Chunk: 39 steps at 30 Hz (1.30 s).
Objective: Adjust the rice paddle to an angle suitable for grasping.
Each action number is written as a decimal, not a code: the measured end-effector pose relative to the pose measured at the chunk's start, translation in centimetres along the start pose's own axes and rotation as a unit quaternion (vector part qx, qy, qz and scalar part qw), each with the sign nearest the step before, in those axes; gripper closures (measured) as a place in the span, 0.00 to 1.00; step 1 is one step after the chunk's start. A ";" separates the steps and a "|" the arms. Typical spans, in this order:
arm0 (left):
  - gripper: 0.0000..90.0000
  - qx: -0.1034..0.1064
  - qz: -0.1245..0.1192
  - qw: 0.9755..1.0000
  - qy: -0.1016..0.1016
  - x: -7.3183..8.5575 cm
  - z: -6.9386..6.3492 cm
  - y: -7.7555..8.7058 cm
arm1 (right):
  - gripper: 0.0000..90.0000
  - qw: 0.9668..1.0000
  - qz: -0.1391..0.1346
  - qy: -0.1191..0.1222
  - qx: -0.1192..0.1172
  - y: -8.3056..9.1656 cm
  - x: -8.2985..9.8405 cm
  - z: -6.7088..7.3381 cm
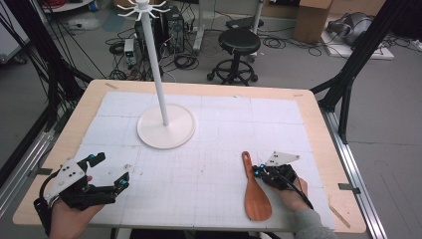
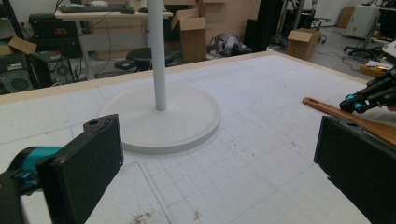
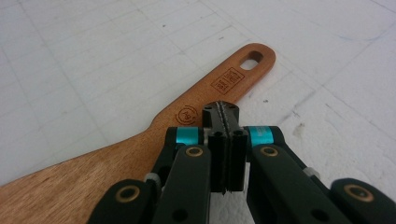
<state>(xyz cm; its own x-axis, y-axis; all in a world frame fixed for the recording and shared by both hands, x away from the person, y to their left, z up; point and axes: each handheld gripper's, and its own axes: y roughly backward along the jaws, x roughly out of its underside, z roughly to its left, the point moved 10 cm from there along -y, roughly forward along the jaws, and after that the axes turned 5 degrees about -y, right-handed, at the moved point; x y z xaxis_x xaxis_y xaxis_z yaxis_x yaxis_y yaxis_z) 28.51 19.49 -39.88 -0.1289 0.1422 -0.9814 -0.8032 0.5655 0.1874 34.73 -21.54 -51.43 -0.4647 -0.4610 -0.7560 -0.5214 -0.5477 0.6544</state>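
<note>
- The flat brown wooden spatula [image 1: 255, 191] lies on the white gridded mat [image 1: 209, 174], on your side of the white round-based hook stand [image 1: 165, 125] and to its right. Its thin handle with the hanging hole [image 3: 252, 58] points toward the stand, and its broad blade points back to you.
- Your right gripper [image 1: 258, 172] is at the right edge of the handle, about where the handle begins to widen. In the right gripper view [image 3: 222, 115] its jaws are pressed together with nothing between them, and the closed tip is just over the wood beside the burned round mark.
- I judge you keep it closed so the tip works as one point, to push or turn the spatula instead of picking it up. I cannot tell if the tip really touches the wood.
- The stand is well apart from the spatula. Its hooks [image 1: 142, 8] are high on the pole, so the hole seems meant for hanging there.
- Your left gripper [image 1: 110, 172] is on the left side of the stand, near the mat's front edge and far from the spatula. Its jaws are wide apart and empty, facing the stand's base [image 2: 161, 119], probably waiting to help.
</note>
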 end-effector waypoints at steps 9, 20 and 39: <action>0.02 -0.003 0.000 1.000 0.000 0.1 0.1 0.2 | 1.00 1.000 0.000 0.007 -0.014 -0.4 -0.4 0.8; 0.02 -0.004 0.001 1.000 0.000 0.1 0.1 0.2 | 1.00 0.999 0.012 0.035 -0.039 -1.3 -1.2 2.9; 0.02 -0.007 0.003 1.000 0.003 0.3 0.2 0.5 | 1.00 0.995 0.019 0.064 -0.075 -2.0 -1.8 5.1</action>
<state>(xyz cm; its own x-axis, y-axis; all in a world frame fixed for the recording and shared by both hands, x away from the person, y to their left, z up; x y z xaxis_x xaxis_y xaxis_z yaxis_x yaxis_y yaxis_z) 28.20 19.99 -40.10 -0.1362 0.1406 -0.9807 -0.8106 0.5532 0.1919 32.96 -16.12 -51.33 -0.3812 -0.5630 -0.7333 -0.3883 -0.6224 0.6796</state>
